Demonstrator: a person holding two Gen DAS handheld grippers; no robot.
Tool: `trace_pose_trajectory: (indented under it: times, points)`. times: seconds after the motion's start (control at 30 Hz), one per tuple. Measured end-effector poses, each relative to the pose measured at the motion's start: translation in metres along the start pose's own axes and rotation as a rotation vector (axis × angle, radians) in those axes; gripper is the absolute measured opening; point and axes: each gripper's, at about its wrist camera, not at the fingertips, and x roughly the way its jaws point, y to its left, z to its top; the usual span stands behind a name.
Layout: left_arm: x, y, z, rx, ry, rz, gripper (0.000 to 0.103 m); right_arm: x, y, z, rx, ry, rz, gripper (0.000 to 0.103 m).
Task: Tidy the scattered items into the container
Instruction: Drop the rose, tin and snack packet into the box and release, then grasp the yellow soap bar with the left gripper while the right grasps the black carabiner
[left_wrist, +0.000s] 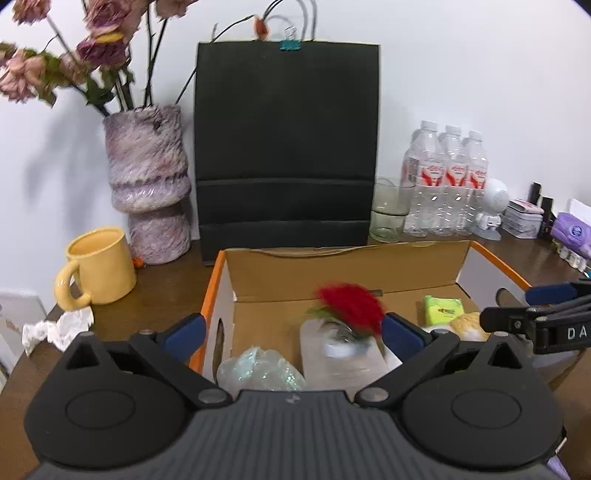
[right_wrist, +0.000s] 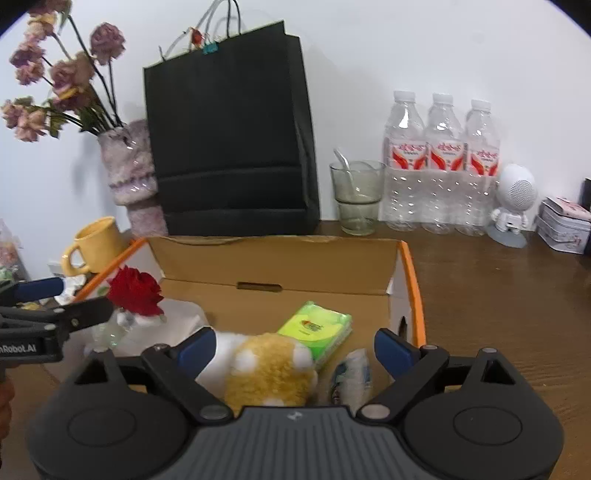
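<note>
An open cardboard box (left_wrist: 214, 280) with orange edges sits on the wooden desk. My left gripper (left_wrist: 291, 330) hangs open over its left half. A blurred red rose (left_wrist: 351, 306) lies between the spread fingers, untouched, above a clear plastic item (left_wrist: 343, 354) and crumpled film (left_wrist: 258, 369). My right gripper (right_wrist: 295, 347) is open over the box's (right_wrist: 412, 280) right half, above a yellow-and-white plush toy (right_wrist: 266, 365), a green tissue pack (right_wrist: 316, 326) and a small packet (right_wrist: 352, 373). Each gripper shows at the edge of the other's view: the right gripper (left_wrist: 535, 314) and the left gripper (right_wrist: 55, 306).
A yellow mug (left_wrist: 99, 266) and crumpled white paper (left_wrist: 59, 328) lie left of the box. Behind it stand a furry vase (left_wrist: 147, 184), a black paper bag (left_wrist: 288, 147), a glass (right_wrist: 356, 195), three water bottles (right_wrist: 439, 166), a white figurine (right_wrist: 513, 203) and a tin (right_wrist: 563, 225).
</note>
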Motion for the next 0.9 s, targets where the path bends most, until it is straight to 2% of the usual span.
trace_pose_trajectory:
  times: [0.1, 0.3, 0.53, 0.77, 0.9]
  points:
    - [0.004, 0.002, -0.003, -0.015, 0.021, -0.007, 0.103, 0.002, 0.000, -0.001, 0.012, 0.013, 0.002, 0.093]
    - [-0.007, 0.008, -0.005, -0.050, 0.015, -0.013, 0.103, -0.010, 0.000, -0.003, 0.039, 0.003, 0.005, 0.093]
    - [-0.051, 0.014, -0.011, -0.049, 0.001, 0.000, 0.103, -0.049, 0.004, -0.015, 0.046, -0.013, -0.012, 0.093]
    - [-0.097, 0.026, -0.038, -0.096, 0.026, 0.030, 0.103, -0.093, 0.001, -0.045, 0.051, -0.005, -0.077, 0.093]
    - [-0.118, 0.034, -0.065, -0.138, 0.041, 0.076, 0.103, -0.111, -0.004, -0.078, 0.013, 0.016, -0.112, 0.093]
